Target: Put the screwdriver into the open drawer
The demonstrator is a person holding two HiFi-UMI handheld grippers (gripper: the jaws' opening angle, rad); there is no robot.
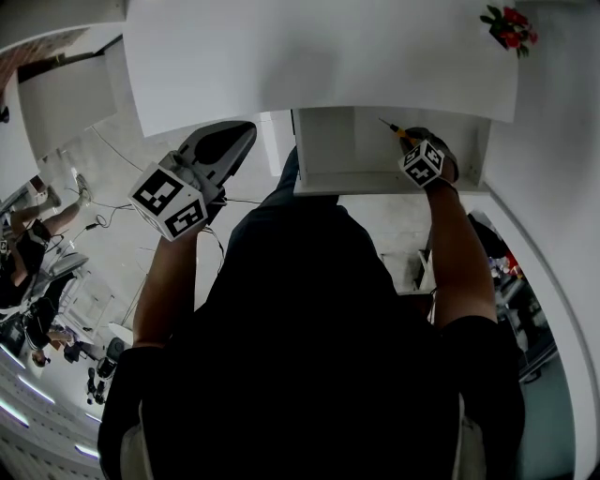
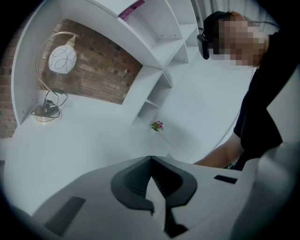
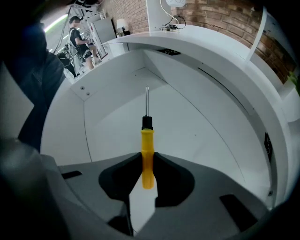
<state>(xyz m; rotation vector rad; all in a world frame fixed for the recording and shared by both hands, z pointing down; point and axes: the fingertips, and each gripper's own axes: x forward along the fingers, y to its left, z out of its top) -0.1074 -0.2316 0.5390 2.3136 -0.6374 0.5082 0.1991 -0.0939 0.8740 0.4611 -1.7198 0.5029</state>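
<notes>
My right gripper [image 3: 147, 153] is shut on the yellow handle of the screwdriver [image 3: 147, 140]. Its metal shaft points down into the open white drawer [image 3: 187, 136], above the bare drawer floor. In the head view the drawer [image 1: 328, 150] stands pulled out below the desk top. The right gripper [image 1: 412, 141] hangs over the drawer's right part, and the screwdriver [image 1: 397, 131] sticks out past its marker cube. My left gripper [image 1: 246, 131] is held left of the drawer, away from it. In its own view the left gripper [image 2: 151, 158] is shut with nothing between its pads.
The white desk top [image 1: 319, 56] carries a small red flower [image 1: 509, 26] at its far right. A globe lamp [image 2: 61, 58] and white shelves [image 2: 159, 89] stand against a brick wall. People [image 3: 77, 33] and equipment are in the background beyond the drawer's left wall.
</notes>
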